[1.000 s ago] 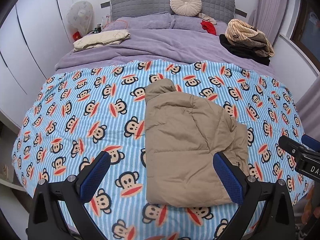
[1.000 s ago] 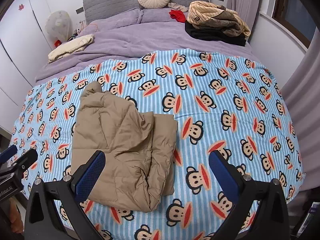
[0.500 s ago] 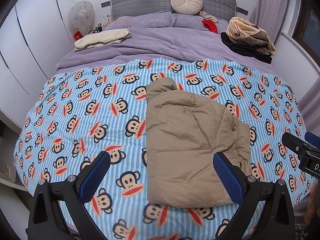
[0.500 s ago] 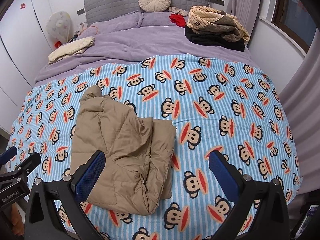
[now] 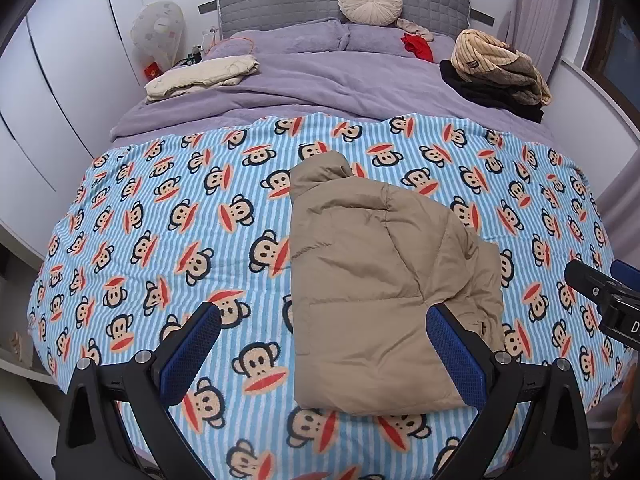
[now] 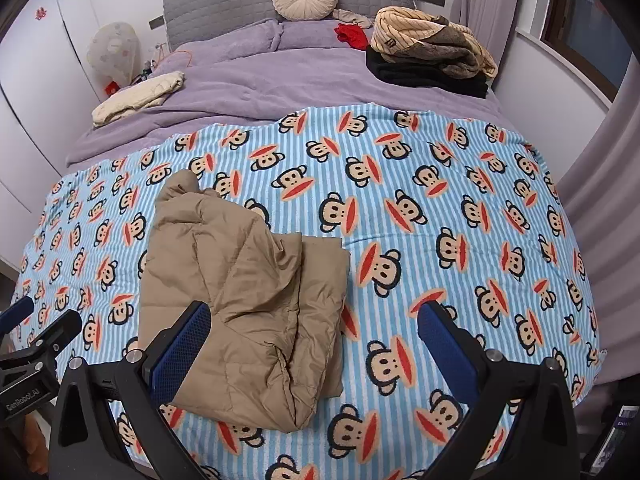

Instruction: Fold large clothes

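A tan puffer jacket point(image 5: 372, 280) lies folded into a thick bundle on the blue monkey-print blanket point(image 5: 160, 220) near the bed's front edge. It also shows in the right wrist view point(image 6: 248, 292). My left gripper point(image 5: 324, 348) is open and empty, held above the front edge, apart from the jacket. My right gripper point(image 6: 312, 344) is open and empty, also held back from the bed. The right gripper's body shows at the right edge of the left wrist view point(image 5: 604, 300).
A cream folded garment point(image 5: 200, 78) lies at the back left on the purple duvet point(image 5: 320, 76). A pile of striped and black clothes point(image 5: 496, 72) sits back right. A round cushion point(image 5: 370, 0) leans on the grey headboard. White wardrobes stand left, a curtain right.
Both grippers have drawn back and up a little from the bed, so more of it is in view. The jacket has not moved. Both jaws stay open.
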Demonstrator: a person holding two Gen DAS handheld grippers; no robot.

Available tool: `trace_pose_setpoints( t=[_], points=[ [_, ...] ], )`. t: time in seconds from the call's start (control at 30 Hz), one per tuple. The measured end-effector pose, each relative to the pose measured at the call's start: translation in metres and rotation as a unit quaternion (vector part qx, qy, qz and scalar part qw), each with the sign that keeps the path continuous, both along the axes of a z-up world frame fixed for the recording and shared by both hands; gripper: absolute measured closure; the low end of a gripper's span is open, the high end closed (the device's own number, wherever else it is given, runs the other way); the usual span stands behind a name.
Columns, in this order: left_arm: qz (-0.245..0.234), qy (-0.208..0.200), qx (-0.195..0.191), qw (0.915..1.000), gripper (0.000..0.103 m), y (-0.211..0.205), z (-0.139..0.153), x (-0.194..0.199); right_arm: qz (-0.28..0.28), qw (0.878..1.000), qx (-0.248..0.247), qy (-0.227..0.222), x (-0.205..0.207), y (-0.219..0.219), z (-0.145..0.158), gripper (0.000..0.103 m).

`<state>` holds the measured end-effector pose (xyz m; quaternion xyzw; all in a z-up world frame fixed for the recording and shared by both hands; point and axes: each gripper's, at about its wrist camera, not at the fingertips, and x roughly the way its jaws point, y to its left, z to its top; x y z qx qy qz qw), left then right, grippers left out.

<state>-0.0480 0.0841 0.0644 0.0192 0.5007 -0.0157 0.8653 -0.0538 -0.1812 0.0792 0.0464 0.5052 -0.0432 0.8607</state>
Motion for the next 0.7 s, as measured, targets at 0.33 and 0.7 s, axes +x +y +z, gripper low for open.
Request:
trace_pose_setpoints(
  t=[0.33, 0.7],
  points=[
    [0.001, 0.001, 0.000, 1.0000, 0.000, -0.0005, 0.0000, 0.0006, -0.001, 1.000, 0.001, 0.000, 0.0024, -0.0018, -0.0004, 0.000],
    [0.000, 0.001, 0.000, 1.0000, 0.000, -0.0005, -0.0006, 0.0015, -0.001, 1.000, 0.000, 0.000, 0.0025, -0.0012, -0.0004, 0.000]
  ],
)
